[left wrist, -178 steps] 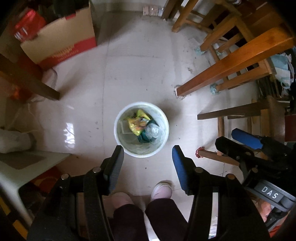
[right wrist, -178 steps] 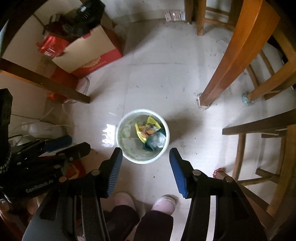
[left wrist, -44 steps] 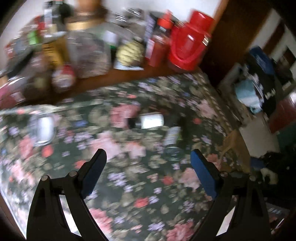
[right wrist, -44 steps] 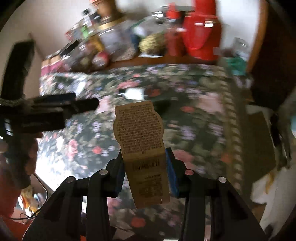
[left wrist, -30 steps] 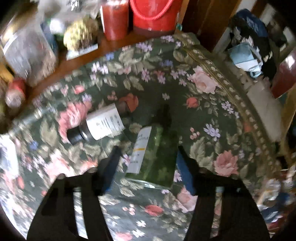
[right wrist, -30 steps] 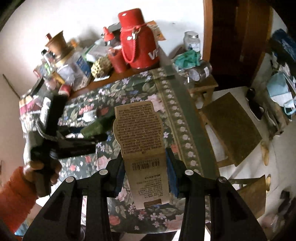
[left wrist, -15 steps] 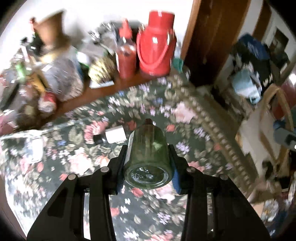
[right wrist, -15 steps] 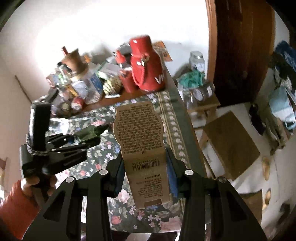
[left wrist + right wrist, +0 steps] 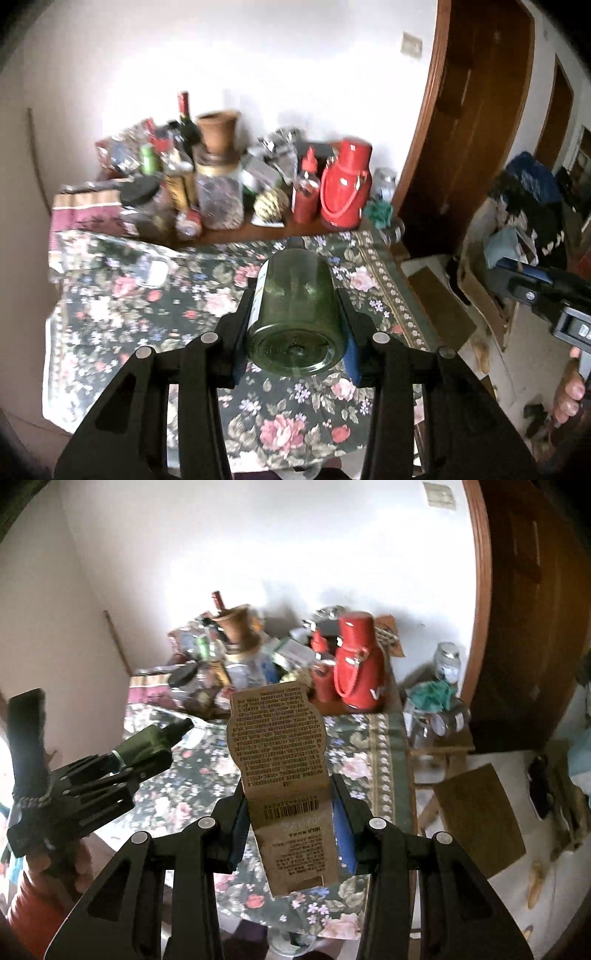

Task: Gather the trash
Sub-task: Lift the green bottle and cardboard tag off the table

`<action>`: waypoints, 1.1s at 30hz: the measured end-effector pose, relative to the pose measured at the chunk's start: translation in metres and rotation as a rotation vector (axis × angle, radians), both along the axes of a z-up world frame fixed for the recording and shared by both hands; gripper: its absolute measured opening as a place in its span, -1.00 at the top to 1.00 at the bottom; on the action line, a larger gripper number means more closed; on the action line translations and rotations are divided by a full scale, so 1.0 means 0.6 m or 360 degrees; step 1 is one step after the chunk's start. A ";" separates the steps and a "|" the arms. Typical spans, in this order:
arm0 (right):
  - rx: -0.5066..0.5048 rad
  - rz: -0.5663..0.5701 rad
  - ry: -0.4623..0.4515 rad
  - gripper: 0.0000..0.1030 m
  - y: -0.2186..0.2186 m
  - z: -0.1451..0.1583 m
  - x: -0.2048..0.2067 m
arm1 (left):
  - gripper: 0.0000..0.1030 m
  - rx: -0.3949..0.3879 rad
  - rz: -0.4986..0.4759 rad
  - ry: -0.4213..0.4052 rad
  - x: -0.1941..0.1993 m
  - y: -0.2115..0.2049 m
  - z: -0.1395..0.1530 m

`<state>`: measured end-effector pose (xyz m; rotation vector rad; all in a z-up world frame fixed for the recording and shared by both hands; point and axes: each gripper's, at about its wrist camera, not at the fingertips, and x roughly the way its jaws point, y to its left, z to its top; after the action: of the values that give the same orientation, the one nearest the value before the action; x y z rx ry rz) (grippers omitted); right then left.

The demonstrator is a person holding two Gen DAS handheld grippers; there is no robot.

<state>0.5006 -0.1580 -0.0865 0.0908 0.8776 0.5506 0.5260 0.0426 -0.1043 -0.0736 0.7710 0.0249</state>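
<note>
My left gripper is shut on a green glass bottle with a white label, its base turned toward the camera, held high above the table with the floral cloth. The right wrist view shows the same bottle in the left gripper at the left, neck pointing right. My right gripper is shut on a brown cardboard package with printed text and a barcode, upright between the blue pads. The right gripper's body shows at the right edge of the left wrist view.
The back of the table is crowded with jars, bottles, a clay pot and a red thermos. A wooden door stands at the right. A small stool with jars and a brown board sit right of the table.
The left gripper closed on the green bottle lying on the cloth and lifted it well above the table. The right gripper rose too, keeping the cardboard package; both views tilted up toward the wall.
</note>
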 end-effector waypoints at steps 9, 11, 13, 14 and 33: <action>0.0083 0.0047 -0.0177 0.28 0.019 0.075 -0.080 | 0.22 0.0005 0.0059 -0.0266 -0.134 0.021 0.096; 0.0087 0.0035 -0.0211 0.28 0.024 0.089 -0.100 | 0.22 -0.0004 0.0052 -0.0322 -0.164 0.030 0.112; 0.0089 0.0020 -0.0241 0.28 0.030 0.101 -0.124 | 0.22 0.0005 0.0048 -0.0369 -0.201 0.039 0.125; 0.0090 0.0011 -0.0255 0.28 0.036 0.107 -0.140 | 0.22 0.0004 0.0041 -0.0379 -0.214 0.042 0.128; 0.0072 -0.0140 -0.0183 0.28 0.115 0.091 -0.453 | 0.22 -0.0046 -0.0111 -0.0342 -0.542 0.115 0.092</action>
<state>0.2286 -0.0890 -0.0319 0.1370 0.7459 0.4889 0.2006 0.1119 -0.0490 -0.0753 0.5588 -0.0596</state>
